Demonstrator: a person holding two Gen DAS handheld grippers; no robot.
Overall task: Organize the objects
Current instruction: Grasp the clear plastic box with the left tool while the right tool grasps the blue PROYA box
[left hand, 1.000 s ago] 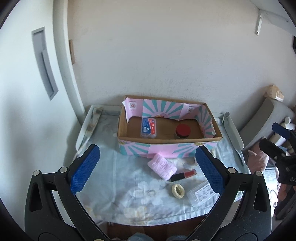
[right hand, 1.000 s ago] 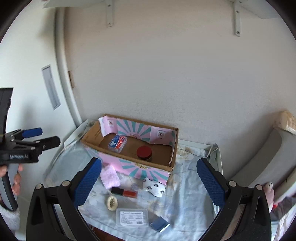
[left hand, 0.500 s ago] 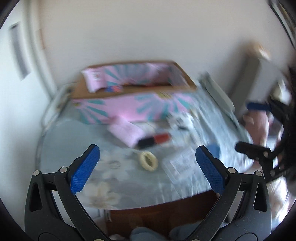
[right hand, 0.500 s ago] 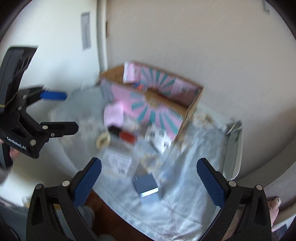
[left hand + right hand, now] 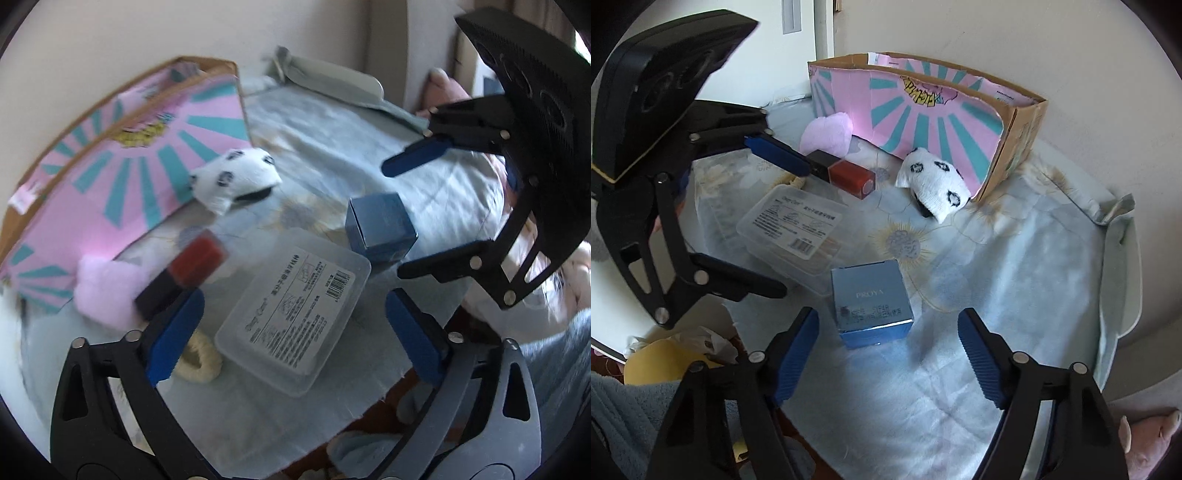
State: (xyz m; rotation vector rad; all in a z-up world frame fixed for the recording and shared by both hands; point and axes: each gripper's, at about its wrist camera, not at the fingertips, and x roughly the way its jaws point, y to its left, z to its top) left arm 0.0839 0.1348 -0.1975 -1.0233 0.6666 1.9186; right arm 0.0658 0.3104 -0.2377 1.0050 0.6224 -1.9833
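Claws, both apart: left claw [image 5: 291,332], right claw [image 5: 888,354]; one blue box [image 5: 870,303], one clear case [image 5: 293,309].

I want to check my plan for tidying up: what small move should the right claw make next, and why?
Probably ease the open right claw forward and down around the shiny blue cardboard box. The box sits just ahead between its fingers, free on the cloth, and the pink-and-teal cardboard box awaits.

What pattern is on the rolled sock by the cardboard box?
White sock with black spots; clearest in the right wrist view.
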